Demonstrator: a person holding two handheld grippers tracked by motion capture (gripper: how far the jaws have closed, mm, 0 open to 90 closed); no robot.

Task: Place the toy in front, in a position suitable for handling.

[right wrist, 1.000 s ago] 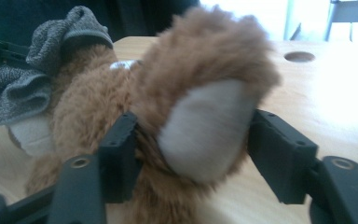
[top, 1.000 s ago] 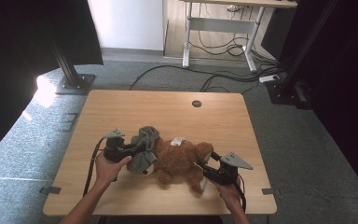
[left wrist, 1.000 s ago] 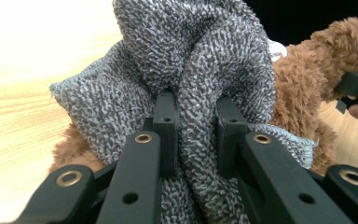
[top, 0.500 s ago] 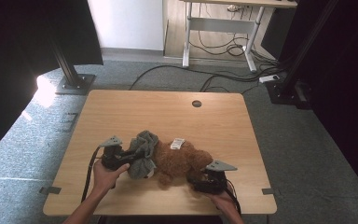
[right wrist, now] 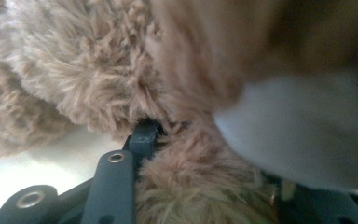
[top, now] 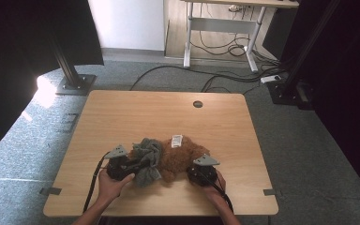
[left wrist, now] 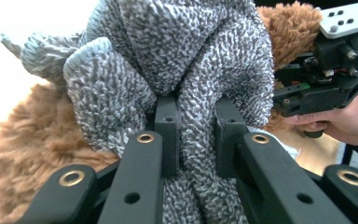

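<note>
A brown plush toy [top: 183, 154] lies near the front of the wooden table [top: 122, 112], with a grey knitted garment [top: 147, 157] bunched on its left side. My left gripper [top: 133, 165] is shut on a fold of that grey knit [left wrist: 168, 46], which is pinched between its fingertips [left wrist: 167, 121]. My right gripper [top: 192, 171] has just been closing at the toy's right side. Brown fur [right wrist: 74, 74] fills the gap between its jaws, and one fingertip [right wrist: 142, 135] presses into it. A blurred white patch [right wrist: 303, 130] hides the other finger.
A white label [top: 176, 140] lies on top of the toy. A round cable hole [top: 197, 104] sits at the table's far middle. Cables and a desk frame [top: 220, 28] are on the floor beyond. The right hand's gripper [left wrist: 326, 79] appears in the left gripper view, past the knit.
My right gripper has moved left into the toy and now has fur between its jaws. My left gripper has drawn slightly toward the front edge, still holding the knit.
</note>
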